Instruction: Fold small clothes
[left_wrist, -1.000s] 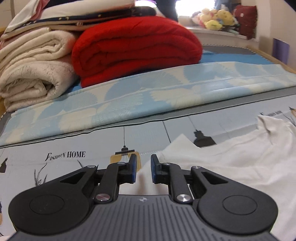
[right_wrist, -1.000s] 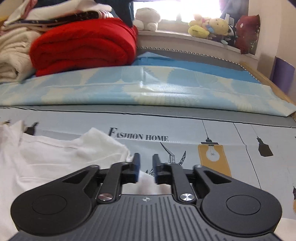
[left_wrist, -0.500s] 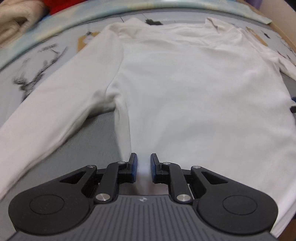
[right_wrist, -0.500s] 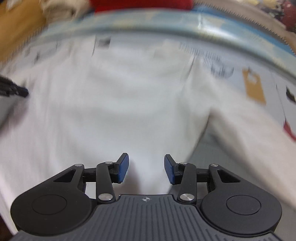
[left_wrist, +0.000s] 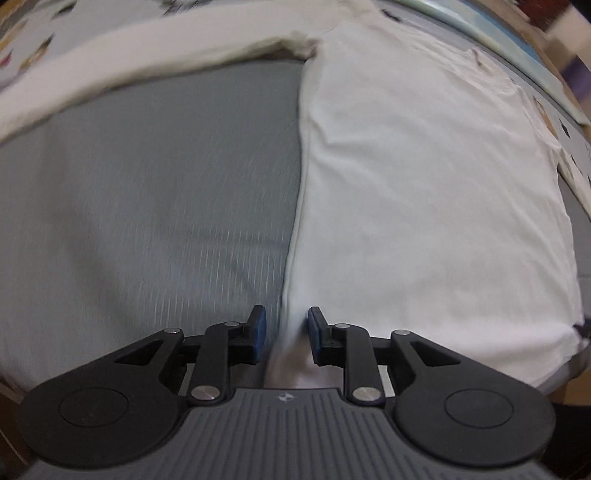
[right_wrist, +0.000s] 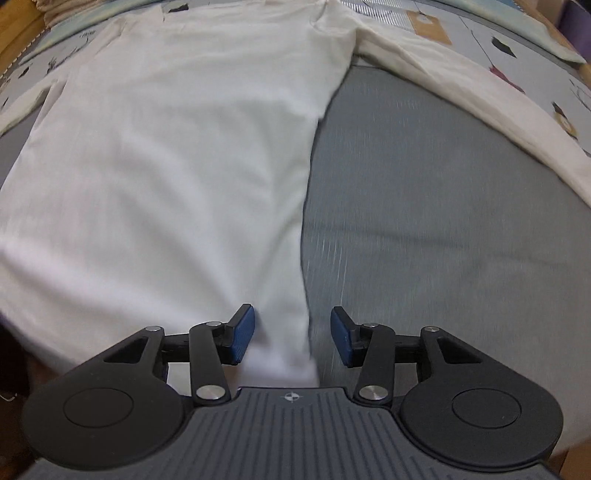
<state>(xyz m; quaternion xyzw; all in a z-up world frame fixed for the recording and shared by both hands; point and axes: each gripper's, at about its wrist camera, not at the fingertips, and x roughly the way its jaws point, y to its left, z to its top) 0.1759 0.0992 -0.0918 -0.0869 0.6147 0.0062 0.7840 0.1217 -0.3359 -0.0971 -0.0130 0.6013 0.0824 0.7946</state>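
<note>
A white long-sleeved shirt is spread flat on a grey mat, with its body laid out smooth and its hem toward the cameras. In the left wrist view, the left gripper is pointed steeply down at the lower left corner of the shirt. Its jaws are opening, and the left side edge of the shirt runs down into the gap between them; the blue pads are seen slightly apart from the cloth, so nothing is clamped there. The left sleeve is stretched away from the armpit toward the upper left of that view, and its far part lies over a printed sheet beyond the mat. In the right wrist view, the right gripper is held over the lower right corner of the shirt. Its jaws are also opening and stand clearly wider, with the corner of the hem lying between them but not pressed by either pad. The right sleeve is stretched diagonally toward the right edge of that view, across the grey mat and onto the printed sheet. Both views are a little blurred near the fingertips, so the exact contact with the cloth cannot be judged finely.
</note>
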